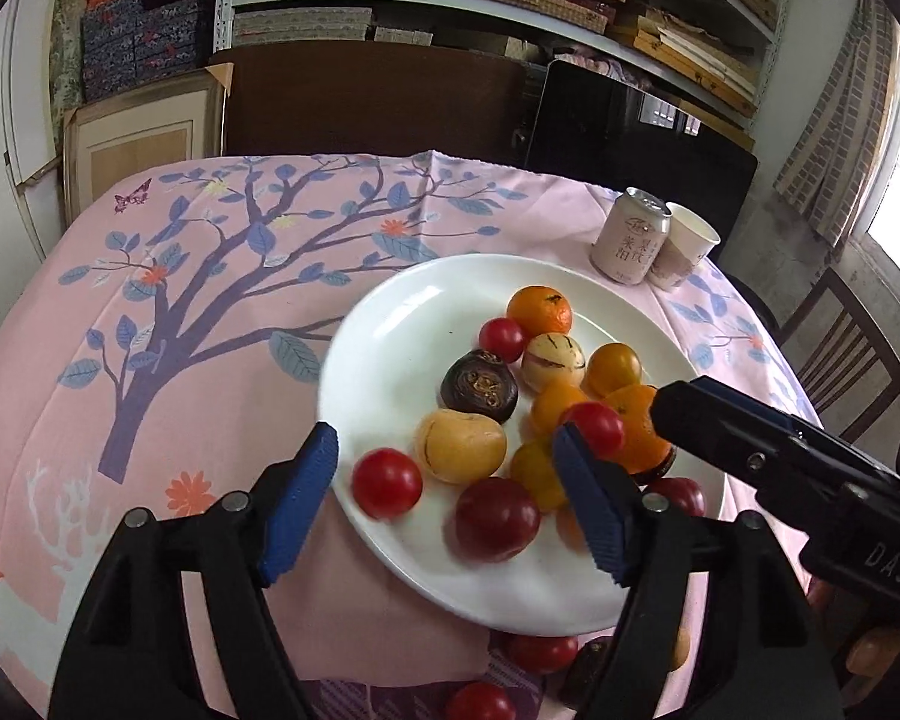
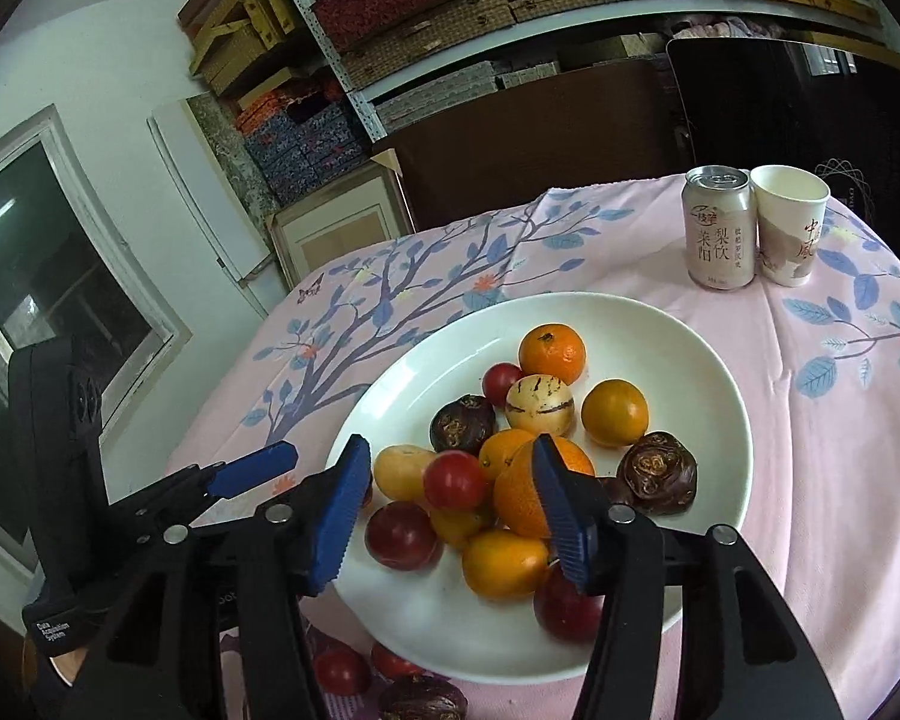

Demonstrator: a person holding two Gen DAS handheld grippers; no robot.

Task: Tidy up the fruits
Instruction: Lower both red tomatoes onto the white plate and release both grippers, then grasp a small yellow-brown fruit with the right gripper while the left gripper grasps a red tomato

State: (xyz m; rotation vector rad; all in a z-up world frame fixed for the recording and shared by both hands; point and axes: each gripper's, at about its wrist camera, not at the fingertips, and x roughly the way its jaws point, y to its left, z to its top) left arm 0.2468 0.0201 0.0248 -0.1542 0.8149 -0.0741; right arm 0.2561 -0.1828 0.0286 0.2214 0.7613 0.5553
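Can (image 2: 719, 228) reading 梨饮, cup (image 2: 789, 225) reading 中

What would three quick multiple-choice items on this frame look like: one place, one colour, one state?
1. The drink can stands:
A. on the plate
B. beside the paper cup, beyond the plate
C. on the shelf

2. The gripper fingertips are:
A. blue
B. red
C. white

3. The left gripper is:
A. shut on a tomato
B. shut on the plate rim
C. open, holding nothing

Answers: 1 B, can and cup stand together on the cloth past the white plate. 2 A, the ridged pads are blue in both views. 3 C, its jaws stand apart above the plate and press on no fruit.
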